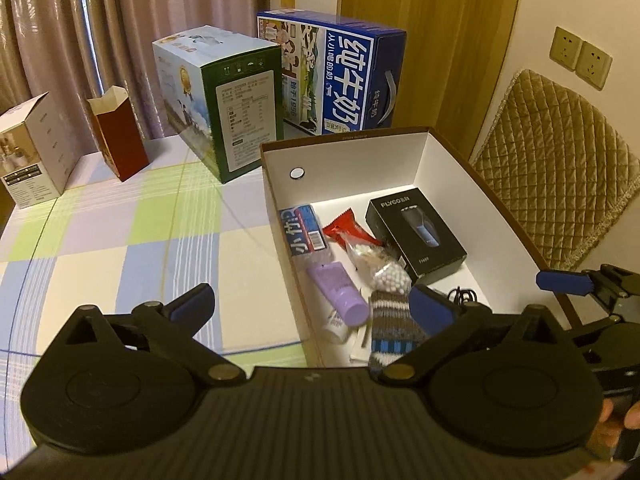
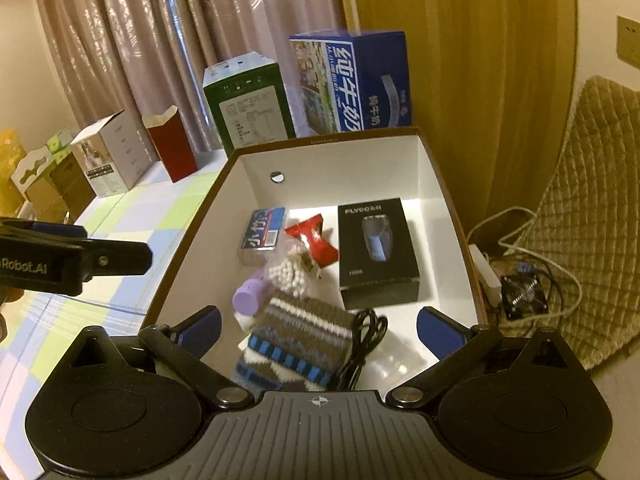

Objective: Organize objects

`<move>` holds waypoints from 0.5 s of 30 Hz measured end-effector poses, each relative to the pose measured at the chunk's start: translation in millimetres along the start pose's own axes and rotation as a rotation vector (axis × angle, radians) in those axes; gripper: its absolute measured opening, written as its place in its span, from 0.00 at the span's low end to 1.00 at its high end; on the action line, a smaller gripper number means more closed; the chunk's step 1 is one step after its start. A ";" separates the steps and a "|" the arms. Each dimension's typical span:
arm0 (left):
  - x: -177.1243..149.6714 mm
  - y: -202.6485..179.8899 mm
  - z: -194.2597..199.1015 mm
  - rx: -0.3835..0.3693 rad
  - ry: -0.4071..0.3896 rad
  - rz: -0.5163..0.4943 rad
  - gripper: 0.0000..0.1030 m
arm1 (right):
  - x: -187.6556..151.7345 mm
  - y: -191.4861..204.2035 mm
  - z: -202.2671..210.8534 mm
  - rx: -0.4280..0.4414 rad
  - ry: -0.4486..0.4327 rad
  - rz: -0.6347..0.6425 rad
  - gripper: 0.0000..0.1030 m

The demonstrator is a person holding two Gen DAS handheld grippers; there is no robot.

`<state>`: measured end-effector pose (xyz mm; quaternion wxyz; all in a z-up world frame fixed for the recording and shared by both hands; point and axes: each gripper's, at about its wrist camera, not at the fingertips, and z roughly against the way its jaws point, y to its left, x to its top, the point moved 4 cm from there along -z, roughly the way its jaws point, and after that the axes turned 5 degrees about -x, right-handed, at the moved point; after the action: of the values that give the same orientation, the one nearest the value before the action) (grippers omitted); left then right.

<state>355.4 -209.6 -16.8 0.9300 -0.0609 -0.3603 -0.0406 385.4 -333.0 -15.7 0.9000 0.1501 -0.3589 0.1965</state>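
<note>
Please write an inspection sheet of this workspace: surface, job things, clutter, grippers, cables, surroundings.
Surface: table under a checked pastel cloth.
Job's things: open white-lined cardboard box holding a black shaver carton, a purple tube, a striped knitted sock, a bag of white beads, a red wrapper and a blue tissue pack.
Clutter: blue milk carton, green carton, dark red open box, white open box along the back edge.
Grippers: left gripper open, empty; right gripper open, empty, over the box.
Cables: black coiled cable in the box; white power strip leads on the floor.
Surroundings: curtains, quilted chair cover, wall sockets.
</note>
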 end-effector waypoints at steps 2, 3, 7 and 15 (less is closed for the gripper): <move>-4.3 1.6 7.2 0.007 -0.005 0.000 0.99 | -4.4 1.4 5.8 -0.004 0.001 -0.011 0.98; -6.6 2.6 10.9 0.007 -0.007 -0.002 0.99 | -6.8 2.8 9.1 -0.007 0.002 -0.018 0.98; -17.7 8.0 27.9 0.012 -0.019 -0.008 0.99 | -16.8 11.2 21.6 -0.006 0.010 -0.042 0.98; -55.4 32.5 70.6 0.012 -0.020 -0.007 0.99 | -41.3 46.5 49.0 -0.010 0.029 -0.062 0.98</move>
<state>271.5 -165.6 -5.3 0.9265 -0.0546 -0.3701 -0.0412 307.7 -322.5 -4.6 0.9115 0.1540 -0.3421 0.1687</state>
